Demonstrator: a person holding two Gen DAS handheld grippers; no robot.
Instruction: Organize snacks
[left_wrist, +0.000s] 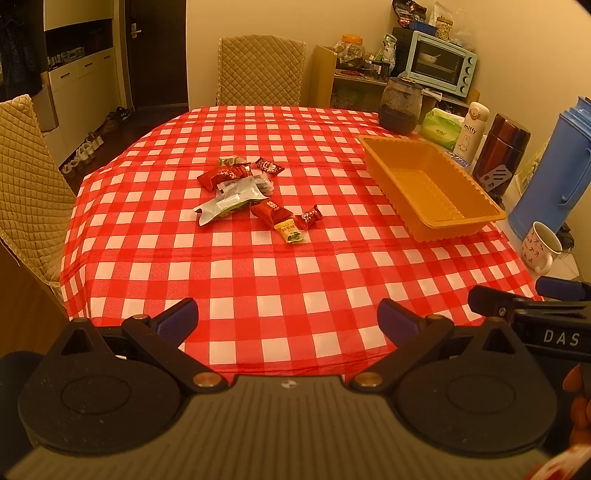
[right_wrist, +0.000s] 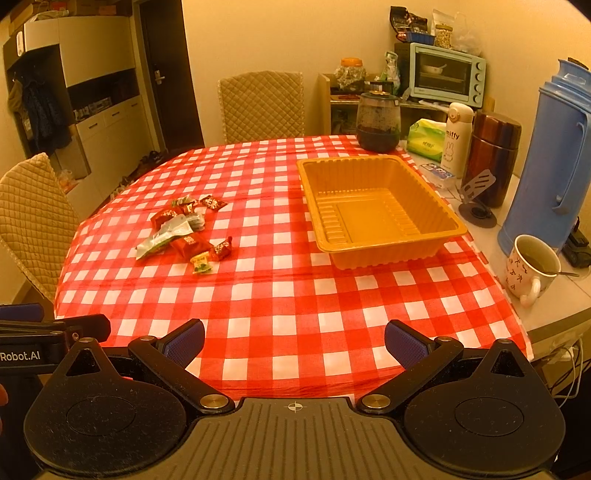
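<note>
A small heap of wrapped snacks lies mid-table on the red checked cloth: red packets, a silver-green pouch and a yellow sweet. The right wrist view shows the same heap to the left. An empty orange tray stands to the right of the heap. My left gripper is open over the near table edge, holding nothing. Beside it, my right gripper is open and empty as well. Each gripper's side shows at the edge of the other's view.
Along the right table edge stand a dark jar, tissue pack, white miffy bottle, brown flask, blue thermos jug and a mug with a spoon. Quilted chairs stand at the far and left sides.
</note>
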